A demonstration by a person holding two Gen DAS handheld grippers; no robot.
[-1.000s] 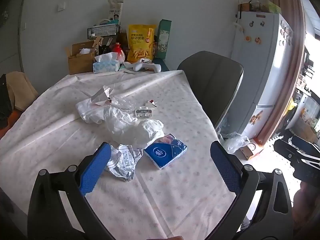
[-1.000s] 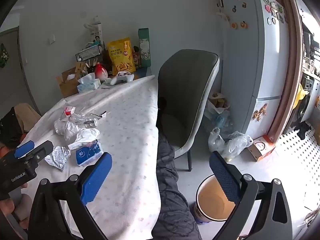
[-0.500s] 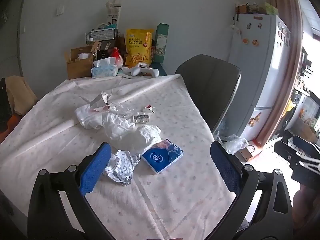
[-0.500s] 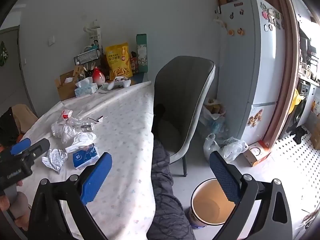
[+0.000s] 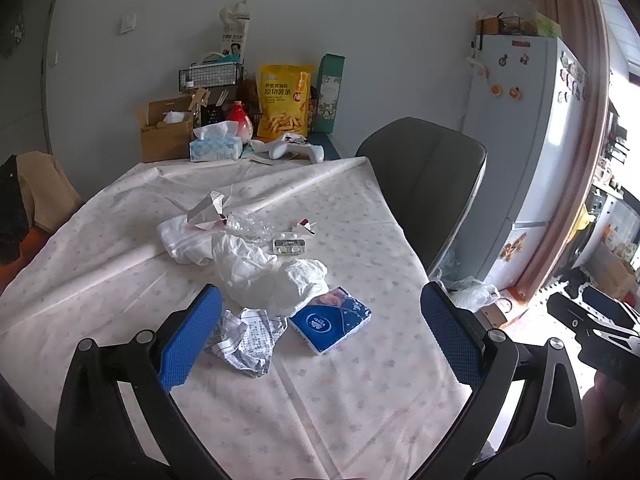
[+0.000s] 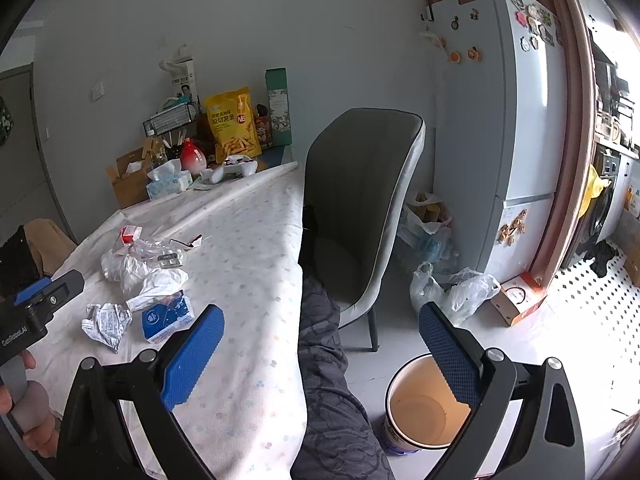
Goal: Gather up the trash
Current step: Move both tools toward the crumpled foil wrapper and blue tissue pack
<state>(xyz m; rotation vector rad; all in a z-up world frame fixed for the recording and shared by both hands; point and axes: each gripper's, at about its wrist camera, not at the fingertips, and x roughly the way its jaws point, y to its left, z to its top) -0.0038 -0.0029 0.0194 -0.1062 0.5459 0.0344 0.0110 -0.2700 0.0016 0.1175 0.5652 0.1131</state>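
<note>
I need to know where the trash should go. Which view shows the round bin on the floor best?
The right wrist view: the round cream-lined bin stands on the floor beside the grey chair, its open mouth seen from above, partly behind the right tongs. The left wrist view does not show it.

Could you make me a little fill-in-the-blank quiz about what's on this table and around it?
1. The crumpled printed paper lies beside a tissue pack coloured ____.
2. The left tool hovers with its jaws wide ____, holding nothing.
3. The empty bin stands on the ____, not on the table.
4. The snack bag at the table's far end is coloured ____.

Missing words: blue; open; floor; yellow
</note>
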